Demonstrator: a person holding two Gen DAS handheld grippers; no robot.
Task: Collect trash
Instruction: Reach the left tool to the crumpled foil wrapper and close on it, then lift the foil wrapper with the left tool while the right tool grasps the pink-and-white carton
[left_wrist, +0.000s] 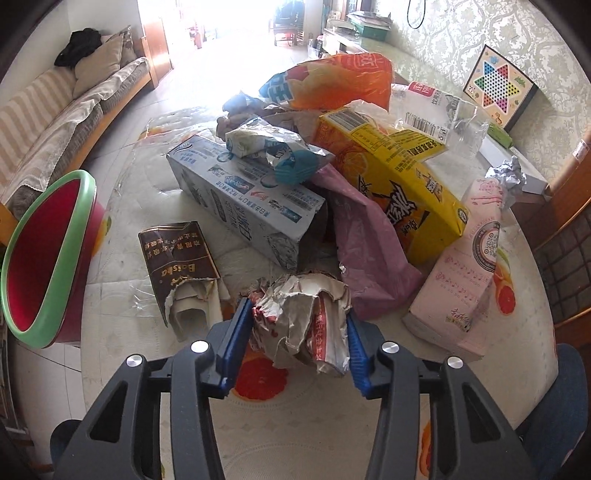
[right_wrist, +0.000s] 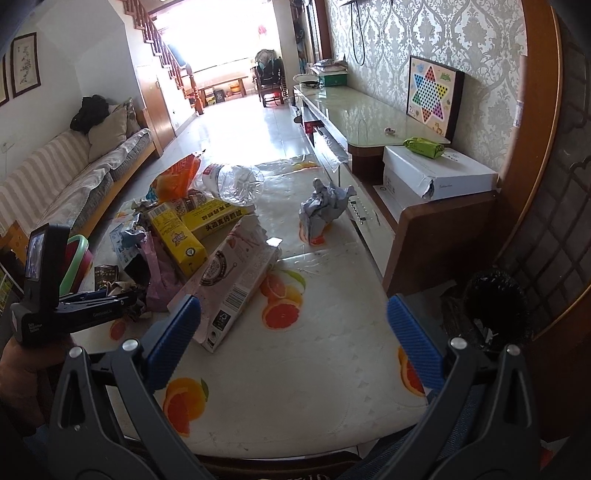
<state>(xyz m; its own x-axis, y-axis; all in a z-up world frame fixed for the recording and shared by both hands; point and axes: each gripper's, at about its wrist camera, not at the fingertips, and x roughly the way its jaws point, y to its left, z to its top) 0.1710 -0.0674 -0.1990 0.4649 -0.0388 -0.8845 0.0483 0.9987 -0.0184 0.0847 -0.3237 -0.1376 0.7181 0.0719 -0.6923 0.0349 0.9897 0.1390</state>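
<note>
My left gripper (left_wrist: 297, 308) points down at the near edge of a trash pile, its blue pads pressed on both sides of a crumpled grey-white paper carton (left_wrist: 306, 332) that lies on the fruit-print table (left_wrist: 295, 424). In the right wrist view the left gripper (right_wrist: 125, 299) sits low at the left, held in a hand. My right gripper (right_wrist: 291, 321) hangs open above bare tablecloth, with nothing between its fingers. A pink carton (right_wrist: 236, 273) lies just beyond its left finger.
The pile holds a blue-white box (left_wrist: 243, 199), a yellow box (left_wrist: 399, 184), a pink bag (left_wrist: 369, 258), a torn brown pack (left_wrist: 177, 258) and an orange bag (left_wrist: 343, 81). A red bin with a green rim (left_wrist: 44, 258) stands at the left. Crumpled foil (right_wrist: 321, 210) lies apart; a black-lined bin (right_wrist: 491, 310) stands at the right.
</note>
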